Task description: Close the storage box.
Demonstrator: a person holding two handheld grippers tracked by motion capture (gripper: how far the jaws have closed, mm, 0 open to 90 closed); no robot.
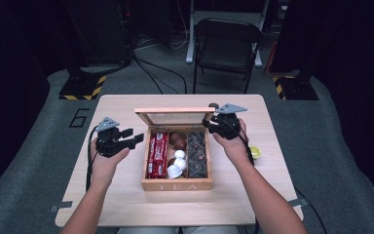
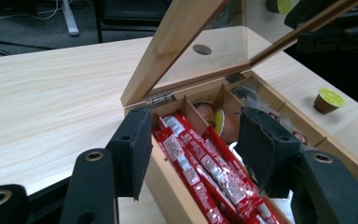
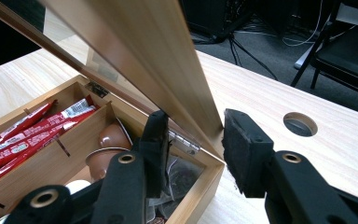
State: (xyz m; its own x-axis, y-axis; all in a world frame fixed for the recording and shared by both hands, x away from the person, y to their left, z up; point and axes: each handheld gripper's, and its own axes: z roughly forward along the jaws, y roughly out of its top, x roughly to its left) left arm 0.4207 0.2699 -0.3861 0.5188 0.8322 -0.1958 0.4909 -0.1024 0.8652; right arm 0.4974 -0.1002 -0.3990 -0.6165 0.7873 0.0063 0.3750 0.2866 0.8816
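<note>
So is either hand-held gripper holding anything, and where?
Right hand-held gripper straddles the lid's side edge near the hinge, apparently unclamped. Left is open, empty.

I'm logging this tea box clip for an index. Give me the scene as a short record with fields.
box: wooden tea box, lid open
left compartment: red sachets
middle compartment: brown and white capsules
right compartment: dark packets
outside box: green-topped capsule on table
left gripper: open, beside box
right gripper: open, jaws around lid's edge

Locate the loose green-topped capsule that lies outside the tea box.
In the high view the green-topped capsule sits on the table right of the tea box, beside the person's right wrist; the left gripper view shows it beyond the box.
</note>
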